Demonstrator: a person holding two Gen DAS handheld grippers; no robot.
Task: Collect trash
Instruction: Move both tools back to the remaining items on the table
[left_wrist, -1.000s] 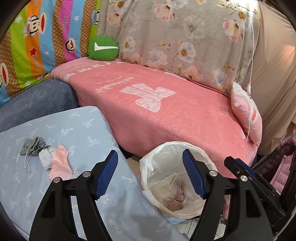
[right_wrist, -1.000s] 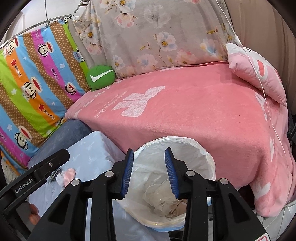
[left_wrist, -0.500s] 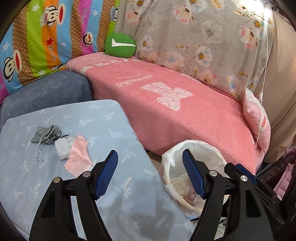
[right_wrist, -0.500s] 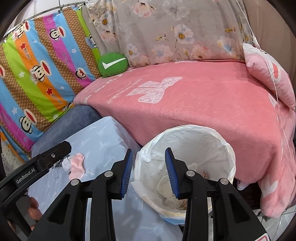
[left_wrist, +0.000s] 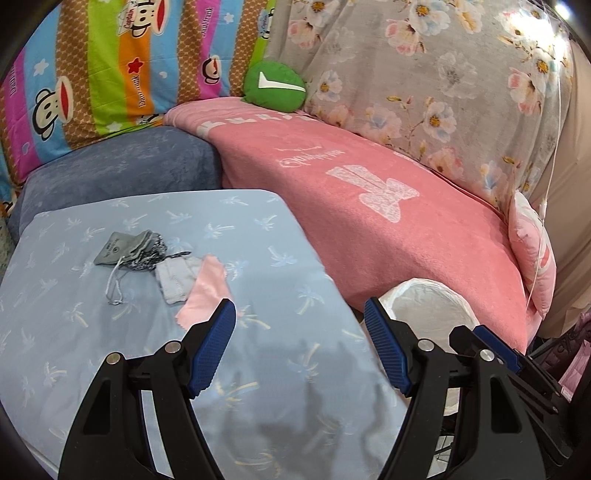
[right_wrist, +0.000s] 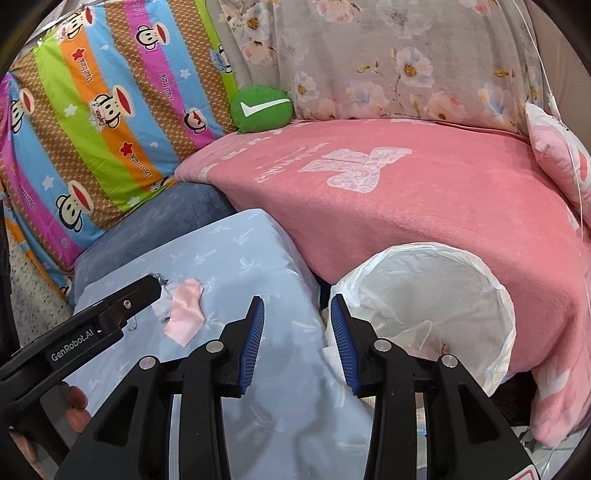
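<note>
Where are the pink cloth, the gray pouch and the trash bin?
pink cloth (left_wrist: 205, 291), left wrist view, its middle.
gray pouch (left_wrist: 117, 249), left wrist view, its flat front.
trash bin (right_wrist: 436, 291), right wrist view, inner liner wall.

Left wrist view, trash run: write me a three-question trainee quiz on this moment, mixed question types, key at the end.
1. True or false: the left gripper is shut on the pink cloth.
2. Multiple choice: the white-lined bin stands A) on the pink blanket, B) beside the light blue cushion, below the blanket's edge, C) behind the green pillow.
3. Fill in: on the cushion, the grey pouch, white mask and pink cloth lie together in a ____.

Key: 1 false, both grippers are open and empty, including the right gripper; 2 B; 3 cluster.
</note>
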